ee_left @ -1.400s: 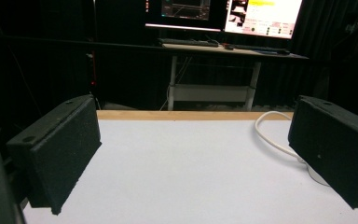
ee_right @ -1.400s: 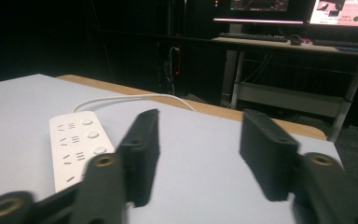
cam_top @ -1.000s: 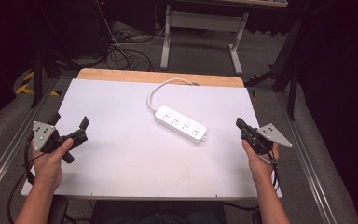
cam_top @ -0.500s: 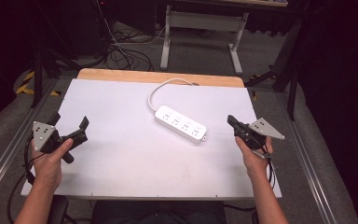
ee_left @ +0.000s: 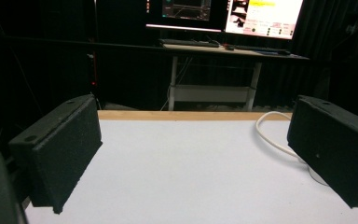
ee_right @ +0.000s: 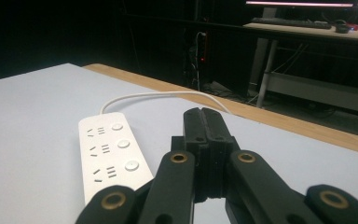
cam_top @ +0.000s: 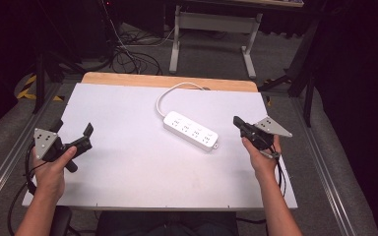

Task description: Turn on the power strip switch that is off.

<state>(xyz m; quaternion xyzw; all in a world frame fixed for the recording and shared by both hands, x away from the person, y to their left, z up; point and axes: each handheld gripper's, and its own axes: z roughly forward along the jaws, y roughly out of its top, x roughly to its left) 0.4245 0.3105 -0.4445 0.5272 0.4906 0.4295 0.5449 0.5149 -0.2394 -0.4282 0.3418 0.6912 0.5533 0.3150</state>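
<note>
One power strip (cam_top: pixel 190 131) lies untouched at frame centre on the white table (cam_top: pixel 128 172), its cord (cam_top: pixel 170 94) toward the upper edge; right gripper (cam_top: pixel 238 123), jaws closed empty, just beside it; left gripper (cam_top: pixel 74 135), jaws open, well apart; all handling remains.

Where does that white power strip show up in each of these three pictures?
High view: the power strip lies mid-table, slanting down to the right.
Left gripper view: its white cord curves in beside the right jaw.
Right gripper view: it lies at lower left.
Shared landmark: the table's wooden far edge.
</note>
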